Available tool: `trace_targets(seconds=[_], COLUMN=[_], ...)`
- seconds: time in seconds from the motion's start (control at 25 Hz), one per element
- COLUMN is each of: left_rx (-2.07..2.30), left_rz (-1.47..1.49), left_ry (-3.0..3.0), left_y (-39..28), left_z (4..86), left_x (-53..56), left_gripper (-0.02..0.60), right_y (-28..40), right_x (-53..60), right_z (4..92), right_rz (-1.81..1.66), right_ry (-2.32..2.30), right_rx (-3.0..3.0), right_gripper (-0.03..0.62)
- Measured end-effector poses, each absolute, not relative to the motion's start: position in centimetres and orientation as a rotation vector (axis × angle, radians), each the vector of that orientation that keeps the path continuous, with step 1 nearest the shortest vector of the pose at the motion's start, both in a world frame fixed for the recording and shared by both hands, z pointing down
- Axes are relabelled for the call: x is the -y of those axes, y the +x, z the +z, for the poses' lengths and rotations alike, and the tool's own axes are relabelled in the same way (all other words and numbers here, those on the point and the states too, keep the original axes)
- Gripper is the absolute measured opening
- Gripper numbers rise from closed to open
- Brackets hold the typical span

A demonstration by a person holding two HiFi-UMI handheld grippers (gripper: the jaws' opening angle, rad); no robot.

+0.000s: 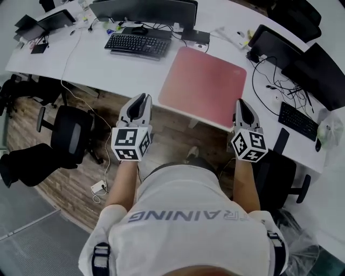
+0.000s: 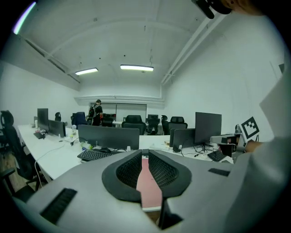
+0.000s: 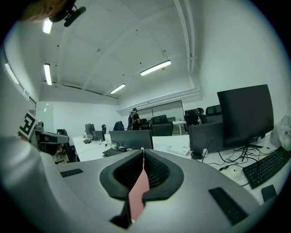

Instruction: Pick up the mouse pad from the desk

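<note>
A large pink mouse pad (image 1: 204,86) lies flat on the white desk (image 1: 108,67), its near edge along the desk's front edge. My left gripper (image 1: 142,97) is shut and holds nothing; it hovers just off the desk edge, left of the pad's near left corner. At the pad's near right corner is my right gripper (image 1: 241,102), also shut and empty; contact with the pad cannot be told. In the left gripper view the pad (image 2: 149,182) shows as a pink strip through the gap below the closed jaws. In the right gripper view the pad (image 3: 137,193) shows the same way.
A black keyboard (image 1: 137,45) and a monitor (image 1: 145,11) stand behind the pad on the left. Another keyboard (image 1: 297,121), monitors and cables lie at the right. Black office chairs stand at the left (image 1: 70,132) and right (image 1: 280,178). A person (image 2: 96,111) stands far off.
</note>
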State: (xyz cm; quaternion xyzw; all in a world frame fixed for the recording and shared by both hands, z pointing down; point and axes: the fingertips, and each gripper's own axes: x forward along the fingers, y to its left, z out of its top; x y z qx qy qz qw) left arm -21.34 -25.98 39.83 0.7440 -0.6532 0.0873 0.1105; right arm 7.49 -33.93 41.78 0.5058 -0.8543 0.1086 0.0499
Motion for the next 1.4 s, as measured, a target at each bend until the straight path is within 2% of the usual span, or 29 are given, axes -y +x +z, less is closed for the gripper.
trace_targets(seconds=[0.36, 0.8, 1.2, 1.32, 1.4], left_rx=[1.917, 1.721, 1.469, 1.426, 1.428], left_rz=[0.370, 0.418, 0.496, 0.529, 0.547], left_ry=[2.142, 2.236, 2.310, 2.275, 2.243], left_y=[-17.1, -15.0, -20.4, -22.2, -23.2], left_z=[41.9, 45.3, 50.3, 52.3, 53.4], left_x=[33.6, 41.5, 47.7, 48.2, 48.3], left_gripper=[0.040, 0.040, 0.041, 0.109, 0.116], right_y=[13.5, 17.1, 12.5, 11.3, 11.1], right_x=[41.8, 43.1, 44.9, 45.3, 45.6], right_z=[45.4, 48.7, 49.9, 50.8, 51.7], right_rz=[0.443, 0.520, 0.511, 0.525, 0.540], right_ry=[1.568, 1.747, 1.892, 1.880, 1.861], right_rx=[2.561, 2.370, 2.142, 2.091, 2.066], right_gripper=[0.025, 0.025, 0.026, 0.040, 0.089])
